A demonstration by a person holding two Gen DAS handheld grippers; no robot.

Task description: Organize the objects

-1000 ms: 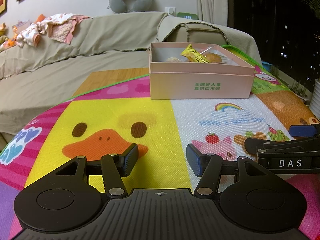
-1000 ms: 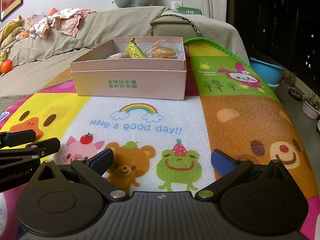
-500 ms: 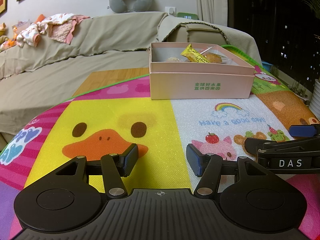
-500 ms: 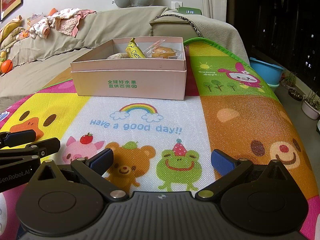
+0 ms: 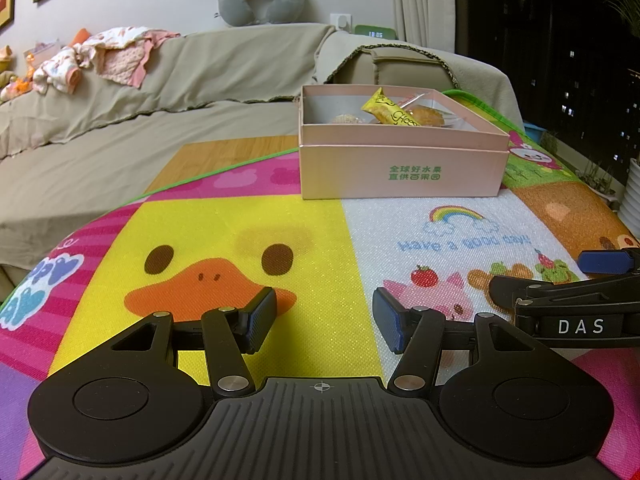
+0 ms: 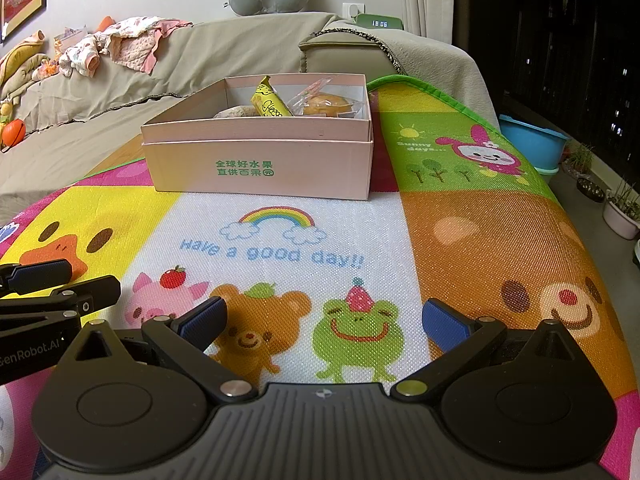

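Pale pink box [image 6: 260,168] with green lettering before me, yellow packet [image 6: 269,101] inside, bright cartoon-animal mat [image 6: 480,240], my blue-padded black hand-held gripper [image 6: 324,322]

Left gripper [image 5: 324,320]: jaws stand well apart, nothing between the blue pads; fingers angled slightly downward over the surface.
Left gripper fingers [image 5: 262,316]: black linkage arms spread outward, both pads visible and bare.
Right gripper [image 6: 324,326]: jaws spread wide, wider than the left's, nothing held.
Right gripper fingers [image 6: 444,326]: blue pads face inward, both free.
Relation: the two grippers sit side by side, close together, each one's tip showing at the edge of the other's view.
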